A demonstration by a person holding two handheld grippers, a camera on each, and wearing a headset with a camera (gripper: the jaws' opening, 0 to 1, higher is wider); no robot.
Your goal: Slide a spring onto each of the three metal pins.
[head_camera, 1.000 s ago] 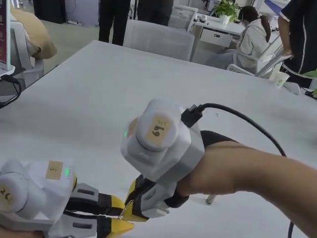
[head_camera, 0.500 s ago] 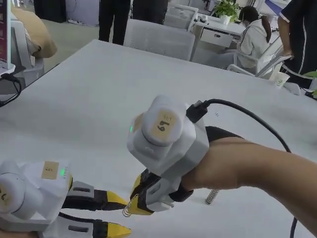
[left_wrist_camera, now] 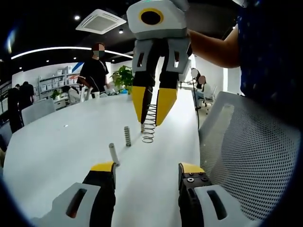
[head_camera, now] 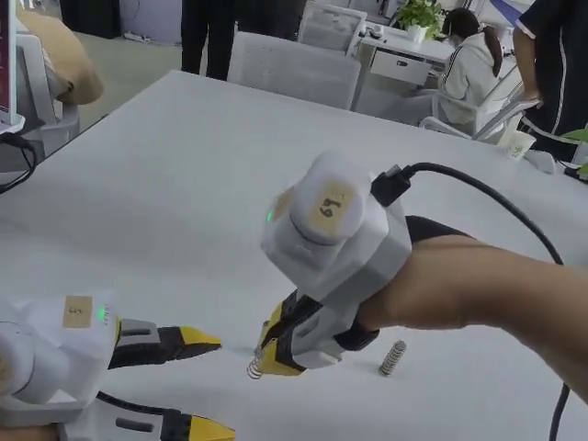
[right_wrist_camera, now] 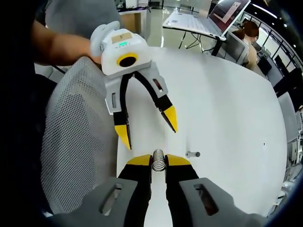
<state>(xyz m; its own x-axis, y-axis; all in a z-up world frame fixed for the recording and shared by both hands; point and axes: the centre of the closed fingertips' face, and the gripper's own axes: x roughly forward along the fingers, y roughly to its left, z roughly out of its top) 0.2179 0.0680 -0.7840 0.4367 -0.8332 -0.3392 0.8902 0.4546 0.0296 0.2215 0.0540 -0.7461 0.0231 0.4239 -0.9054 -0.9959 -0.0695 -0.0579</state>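
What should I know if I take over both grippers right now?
Right gripper: shut on a spring, its lower end near the table.
Left gripper: open, empty.
A bare metal pin rests on the table close to both grippers, a second spring beside it.
Done: no spring on this pin yet.
Left: springs onto the pins, this one first.
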